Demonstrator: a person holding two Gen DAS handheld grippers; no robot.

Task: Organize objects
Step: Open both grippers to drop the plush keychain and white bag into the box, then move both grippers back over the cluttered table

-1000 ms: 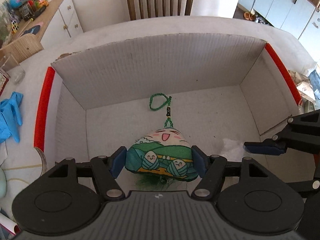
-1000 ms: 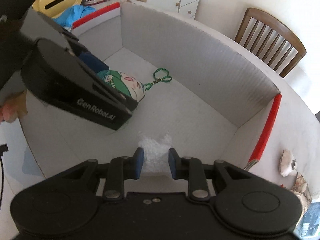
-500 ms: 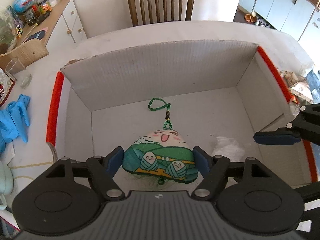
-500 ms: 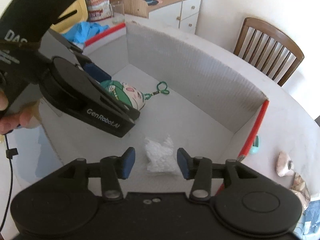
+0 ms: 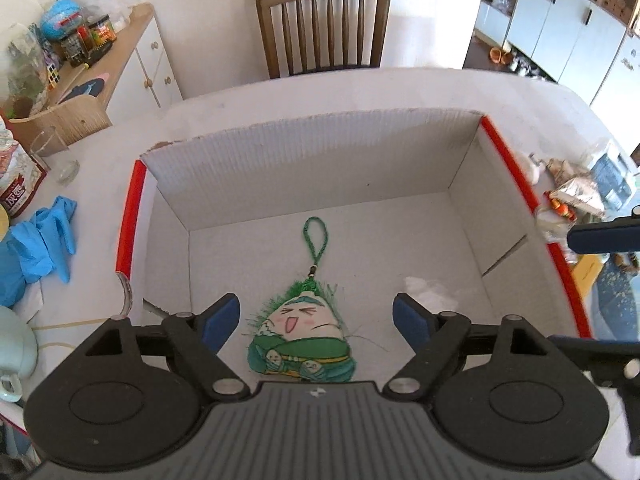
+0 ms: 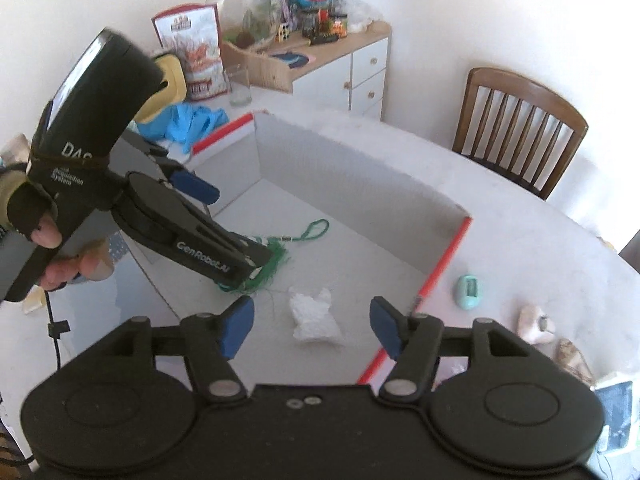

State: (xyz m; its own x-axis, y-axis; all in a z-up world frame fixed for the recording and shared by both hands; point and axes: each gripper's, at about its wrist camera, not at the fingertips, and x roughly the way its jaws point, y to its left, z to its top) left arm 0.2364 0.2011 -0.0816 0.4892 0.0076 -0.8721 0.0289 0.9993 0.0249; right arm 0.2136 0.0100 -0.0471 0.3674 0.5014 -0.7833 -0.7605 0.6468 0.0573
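a white surface (image 5: 400, 88) is being seen ahead of both tools, and an open cardboard box (image 5: 304, 168) with red-edged flaps is being carried on it. beyond the box, straight ahead of the left tool, a wooden chair (image 5: 324, 28) is being shown against a pale wall. up and to the left of that tool a cluttered sideboard (image 5: 120, 56) is being seen, with an empty glass (image 5: 56, 152) and blue gloves (image 5: 40, 244) lying on the surface nearer in. to the right of the right tool, outside the box, a small teal object (image 6: 469, 292) is lying on the surface.

the left tool (image 5: 316, 318) is being pointed steeply down into the box; its jaws have just been opening and are standing apart. the plush charm (image 5: 300, 340) is lying on the box floor between them, untouched by the blue pads, with its green loop stretched away from the tool. in the right wrist view this tool is being gripped by a hand (image 6: 36, 236) in a fingerless glove.

the right tool (image 6: 312, 326) is likewise being angled down over the box; its jaws have just been opening and are standing apart. the crumpled white wad (image 6: 316, 318) is lying on the box floor between and just ahead of them, free of both pads.
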